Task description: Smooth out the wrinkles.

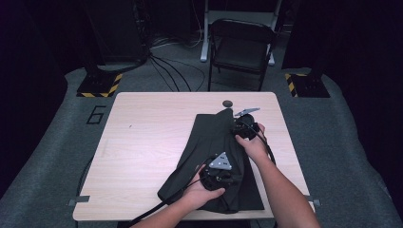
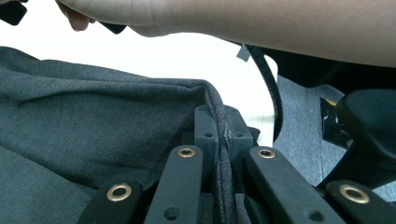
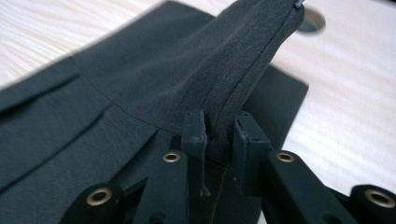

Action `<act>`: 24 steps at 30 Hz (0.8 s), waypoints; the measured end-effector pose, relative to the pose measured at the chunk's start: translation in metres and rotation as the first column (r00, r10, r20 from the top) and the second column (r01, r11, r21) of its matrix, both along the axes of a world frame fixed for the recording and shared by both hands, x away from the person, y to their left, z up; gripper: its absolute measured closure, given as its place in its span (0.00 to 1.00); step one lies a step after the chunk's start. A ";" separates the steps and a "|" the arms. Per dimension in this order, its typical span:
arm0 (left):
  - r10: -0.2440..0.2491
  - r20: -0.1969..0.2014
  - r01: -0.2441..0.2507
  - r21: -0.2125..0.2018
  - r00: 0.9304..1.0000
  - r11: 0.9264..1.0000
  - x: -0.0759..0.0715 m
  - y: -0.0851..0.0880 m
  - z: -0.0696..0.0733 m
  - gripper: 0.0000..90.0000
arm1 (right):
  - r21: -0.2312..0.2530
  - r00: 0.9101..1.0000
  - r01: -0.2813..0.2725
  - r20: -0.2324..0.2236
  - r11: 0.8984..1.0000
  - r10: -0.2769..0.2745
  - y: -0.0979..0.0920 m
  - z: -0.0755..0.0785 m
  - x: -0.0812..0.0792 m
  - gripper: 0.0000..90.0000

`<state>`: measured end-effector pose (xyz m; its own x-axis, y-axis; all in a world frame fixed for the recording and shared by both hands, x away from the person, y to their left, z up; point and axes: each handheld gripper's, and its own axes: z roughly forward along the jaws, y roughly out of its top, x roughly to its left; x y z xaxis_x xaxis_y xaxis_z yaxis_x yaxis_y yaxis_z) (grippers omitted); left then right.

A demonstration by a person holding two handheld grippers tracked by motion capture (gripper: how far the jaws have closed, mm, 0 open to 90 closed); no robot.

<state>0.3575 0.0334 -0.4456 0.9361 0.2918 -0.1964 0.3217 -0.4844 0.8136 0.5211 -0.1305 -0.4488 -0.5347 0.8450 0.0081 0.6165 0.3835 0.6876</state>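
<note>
We hold a dark grey garment (image 1: 214, 152), likely a pleated skirt or trousers, that lies right of centre in the high view, running from the middle of the tabletop (image 1: 142, 142) down to its near edge. Both claws are clamped on its cloth. The left claw (image 2: 218, 126) pinches a raised fold between its 2 jaws, the seam running straight up through the narrow gap. The right claw (image 3: 219, 135) grips a stitched edge in the same way, and the cloth rises from it in a ridge toward the upper right of that frame. We judge that the 2 grips sit along 1 edge so that the cloth can be lifted evenly and folded over or laid flat; holding at 2 spread points keeps the edge from sagging.

In the high view the left claw (image 1: 216, 173) sits near the lower end of the garment, the right claw (image 1: 244, 126) near its upper end, right of centre.

Around them: a round hole (image 1: 227, 103) in the tabletop just above the garment, a folding chair (image 1: 240, 47) at the top centre, cables (image 1: 166, 66) on the floor, and a number 6 (image 1: 97, 114) marked at the left. The right forearm (image 2: 280, 28) crosses the top of the left gripper view, close over the left claw, and could hinder a lift there.
</note>
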 end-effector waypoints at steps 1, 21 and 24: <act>0.001 -0.016 0.000 0.006 1.000 1.000 0.001 -0.004 -0.004 0.94 | 0.004 1.000 0.015 -0.007 1.000 -0.015 -0.001 -0.004 0.000 0.83; 0.286 0.049 -0.289 0.051 0.957 0.956 -0.003 0.147 0.005 0.65 | 0.004 0.998 0.062 -0.010 0.998 -0.062 -0.014 -0.021 0.000 0.82; 0.330 -0.005 -0.328 0.091 0.944 0.940 -0.006 0.163 -0.019 0.65 | -0.004 0.998 0.070 -0.008 0.998 -0.070 -0.017 -0.022 0.001 0.82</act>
<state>0.3514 0.1968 -0.4645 0.7809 0.6000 -0.1735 0.4908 -0.4177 0.7646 0.5219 -0.1475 -0.4706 -0.4744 0.8803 0.0089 0.6477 0.3422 0.6807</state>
